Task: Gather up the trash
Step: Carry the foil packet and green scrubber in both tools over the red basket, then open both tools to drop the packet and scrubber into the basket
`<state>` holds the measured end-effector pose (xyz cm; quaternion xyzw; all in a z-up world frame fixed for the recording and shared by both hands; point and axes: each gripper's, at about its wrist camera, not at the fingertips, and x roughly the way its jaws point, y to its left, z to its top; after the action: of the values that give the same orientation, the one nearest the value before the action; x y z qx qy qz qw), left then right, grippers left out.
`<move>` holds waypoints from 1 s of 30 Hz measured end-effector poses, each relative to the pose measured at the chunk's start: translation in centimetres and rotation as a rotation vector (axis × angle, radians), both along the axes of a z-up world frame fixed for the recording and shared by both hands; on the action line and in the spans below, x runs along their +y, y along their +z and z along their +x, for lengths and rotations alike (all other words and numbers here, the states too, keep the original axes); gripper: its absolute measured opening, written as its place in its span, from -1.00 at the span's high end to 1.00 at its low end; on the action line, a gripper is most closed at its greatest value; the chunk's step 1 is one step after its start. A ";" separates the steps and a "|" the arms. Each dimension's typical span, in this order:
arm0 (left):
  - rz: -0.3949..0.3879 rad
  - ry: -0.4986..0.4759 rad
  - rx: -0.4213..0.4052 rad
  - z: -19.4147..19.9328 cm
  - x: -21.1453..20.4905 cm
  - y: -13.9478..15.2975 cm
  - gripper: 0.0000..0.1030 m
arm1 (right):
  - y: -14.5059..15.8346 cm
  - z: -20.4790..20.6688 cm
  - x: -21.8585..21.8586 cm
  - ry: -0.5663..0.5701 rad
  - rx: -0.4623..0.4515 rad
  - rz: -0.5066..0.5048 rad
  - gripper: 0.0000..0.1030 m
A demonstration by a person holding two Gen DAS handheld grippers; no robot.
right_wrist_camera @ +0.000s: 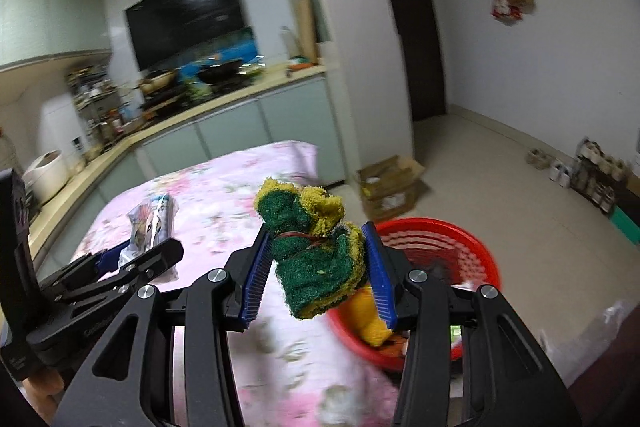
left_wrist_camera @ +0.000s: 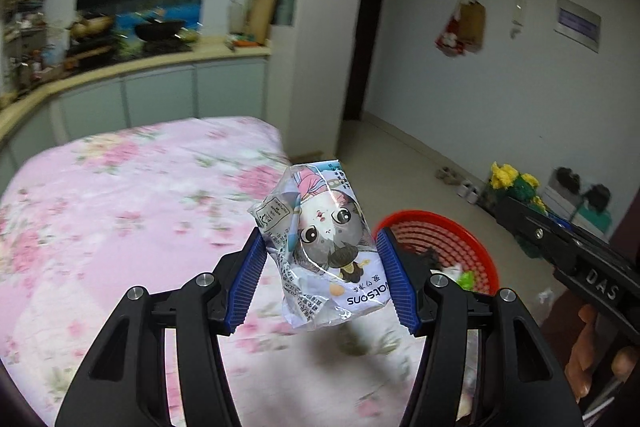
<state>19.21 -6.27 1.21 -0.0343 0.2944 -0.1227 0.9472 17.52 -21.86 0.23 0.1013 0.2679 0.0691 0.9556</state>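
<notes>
So the left wrist cam is the only one that gets the front of the crumpled tissue pack [left_wrist_camera: 324, 247], cartoon face and upside-down brand lettering and all; from the right wrist cam it's just a thin edge-on sliver up beyond the left gripper [right_wrist_camera: 136, 259], over the floral pink tablecloth [right_wrist_camera: 224, 187]. The right cam in turn shows a cardboard box [right_wrist_camera: 390, 187] on the floor behind the red basket [right_wrist_camera: 440, 231], which the left cam doesn't catch. The left gripper [left_wrist_camera: 322, 275] is clamped on the pack, blue pads pressing both its sides. The pack's long axis runs roughly away from the camera, sticking out past the fingertips, with its printed top end toward the gripper. It hangs just left of the basket [left_wrist_camera: 436, 227], above the table edge. The right gripper [right_wrist_camera: 316, 267] is squeezing a bundle of green and yellow scouring sponges [right_wrist_camera: 312, 247] tied with a red rubber band. That bundle stands more or less upright between the pads, poking above and below them, just left of the basket rim. Inside the basket there's already some stuff, too blurry to name.
</notes>
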 end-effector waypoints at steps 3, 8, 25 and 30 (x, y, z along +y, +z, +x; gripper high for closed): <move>-0.008 -0.057 0.043 1.8 -2.1 -1.3 -0.07 | -1.0 1.3 -2.1 -0.063 0.044 0.004 0.15; -0.011 -0.136 0.116 4.6 -5.4 -3.7 -0.07 | -2.8 2.9 -4.4 -0.110 0.124 0.040 0.14; 0.024 -0.265 0.242 9.0 -11.4 -9.3 -0.45 | -6.4 7.5 -7.7 -0.120 0.263 0.265 -0.37; 0.014 -0.246 0.219 8.4 -10.7 -8.5 -0.64 | -5.5 6.2 -7.8 -0.124 0.233 0.268 -0.45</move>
<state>27.59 -16.96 -7.24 -0.0044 0.3985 -0.2313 0.8875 23.77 -29.68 -5.27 0.2515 0.3583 0.0331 0.8985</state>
